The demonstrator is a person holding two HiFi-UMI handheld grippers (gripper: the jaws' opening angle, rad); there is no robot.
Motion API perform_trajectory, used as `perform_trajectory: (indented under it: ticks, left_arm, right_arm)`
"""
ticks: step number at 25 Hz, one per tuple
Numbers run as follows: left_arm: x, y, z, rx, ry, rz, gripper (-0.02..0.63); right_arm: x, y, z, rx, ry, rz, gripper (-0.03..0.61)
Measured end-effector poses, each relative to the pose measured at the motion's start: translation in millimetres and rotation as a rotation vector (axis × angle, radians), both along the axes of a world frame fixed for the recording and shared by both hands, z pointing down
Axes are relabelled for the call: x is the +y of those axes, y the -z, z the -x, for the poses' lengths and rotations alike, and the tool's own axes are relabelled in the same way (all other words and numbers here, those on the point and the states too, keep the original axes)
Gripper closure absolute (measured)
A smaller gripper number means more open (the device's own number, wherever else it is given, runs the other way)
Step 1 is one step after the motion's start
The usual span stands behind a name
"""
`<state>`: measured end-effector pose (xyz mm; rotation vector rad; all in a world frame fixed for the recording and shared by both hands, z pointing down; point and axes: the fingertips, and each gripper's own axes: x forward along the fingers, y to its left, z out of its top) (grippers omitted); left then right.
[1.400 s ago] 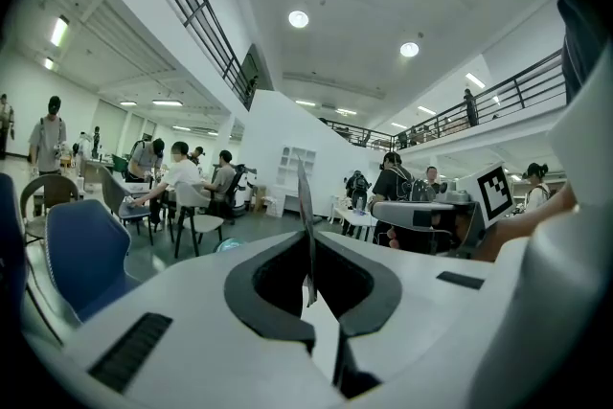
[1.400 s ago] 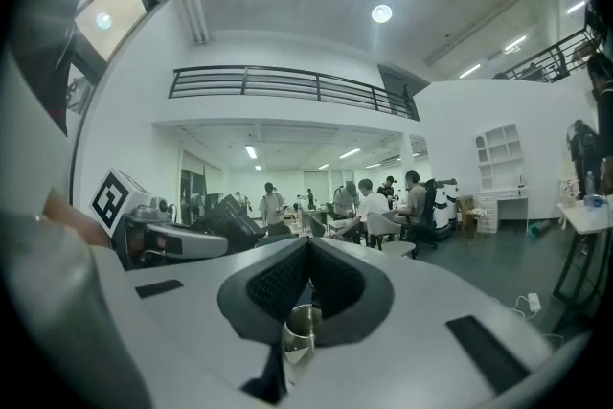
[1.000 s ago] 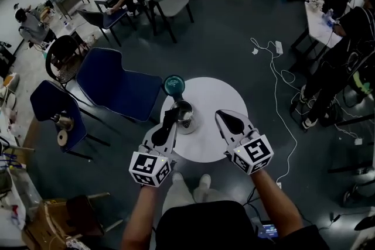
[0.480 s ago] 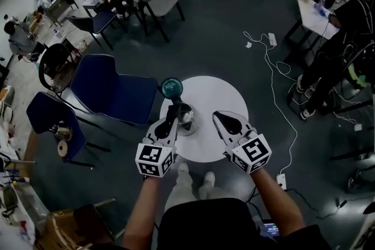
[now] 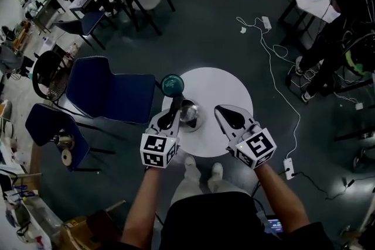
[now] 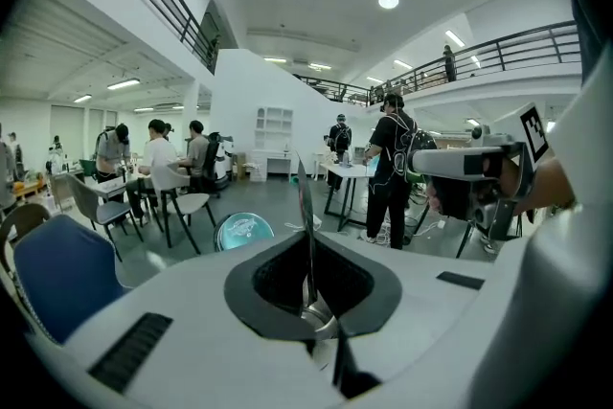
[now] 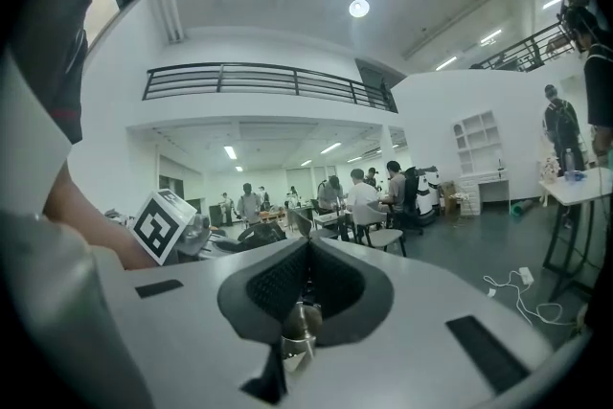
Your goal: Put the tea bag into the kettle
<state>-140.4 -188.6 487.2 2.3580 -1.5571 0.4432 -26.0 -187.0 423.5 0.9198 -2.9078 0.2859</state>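
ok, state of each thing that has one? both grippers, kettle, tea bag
left gripper: shut on a thin sliver seen edge-on, probably the tea bag.
right gripper: shut, nothing between the jaws.
kettle: upright on the round table, top open, no lid on it.
tea bag: held up in the jaws, not yet in the kettle.

Thin tea bag (image 6: 302, 192), pinched edge-on in left tool (image 6: 308, 249), beside upright steel kettle (image 5: 188, 112).

Kettle (image 5: 188, 113) on table (image 5: 220, 88), chairs (image 5: 108, 91) left
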Motion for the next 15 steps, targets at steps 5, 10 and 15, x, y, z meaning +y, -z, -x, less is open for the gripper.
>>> perform_trajectory:
  ticks: [5, 10, 15]
  left_arm:
    - [-11.3, -19.5, 2.7, -0.037, -0.056, 0.041, 0.6]
    - [-18.9, -40.7, 1.9, -0.043, -0.098, 0.119, 0.601]
    - [-25.1, -60.9, -2.1, -0.084, -0.139, 0.169, 0.6]
  right_arm:
    - [-5.3, -5.9, 5.0, 0.003, -0.032, 0.004, 0.562]
    - [-8.5, -16.3, 1.3, 0.029, -0.063, 0.025, 0.561]
    - [-13.2, -26.4, -2.5, 0.038, -0.089, 0.04, 0.561]
